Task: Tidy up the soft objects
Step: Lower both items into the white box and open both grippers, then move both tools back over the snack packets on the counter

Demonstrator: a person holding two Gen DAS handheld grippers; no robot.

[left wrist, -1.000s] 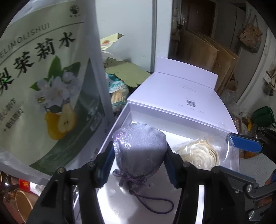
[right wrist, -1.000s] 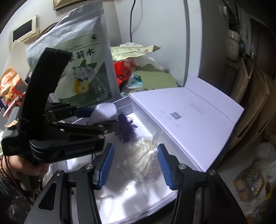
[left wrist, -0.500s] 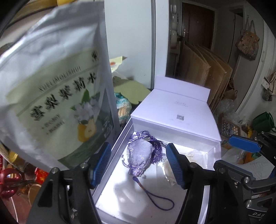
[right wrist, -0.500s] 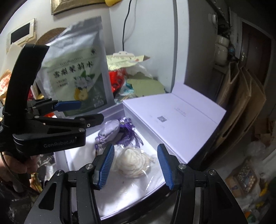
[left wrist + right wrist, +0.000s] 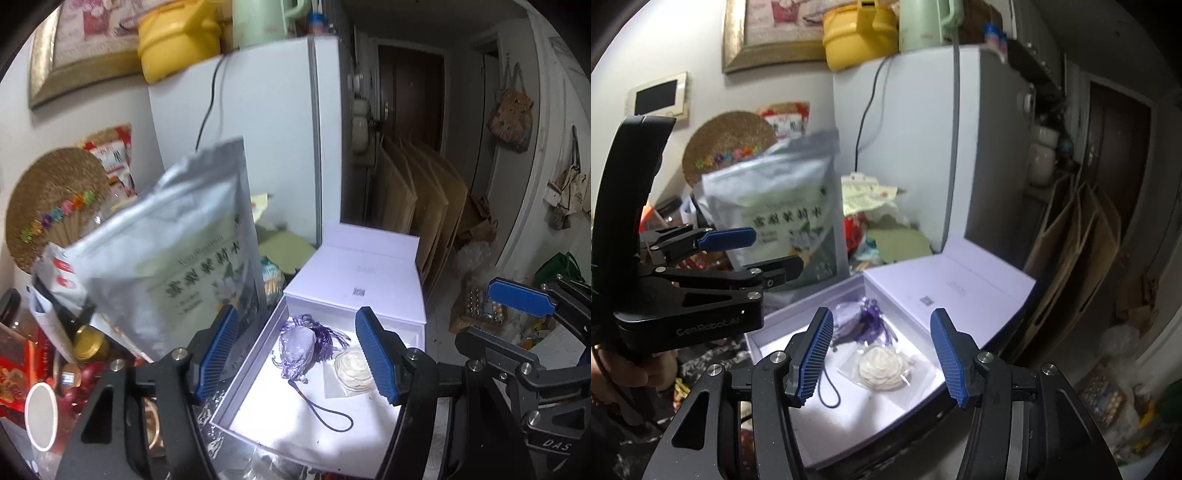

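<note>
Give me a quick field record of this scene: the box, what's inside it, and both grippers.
box: white box, lid open
contents: purple pouch beside white flower in clear wrap
pouch cord: loose on the box floor
left gripper: open, empty, above the box
right gripper: open, empty, above the box
beside box: silver bag

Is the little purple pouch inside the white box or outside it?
Inside. The purple pouch lies on the floor of the open white box, beside the bagged white flower; neither gripper holds it.
</note>
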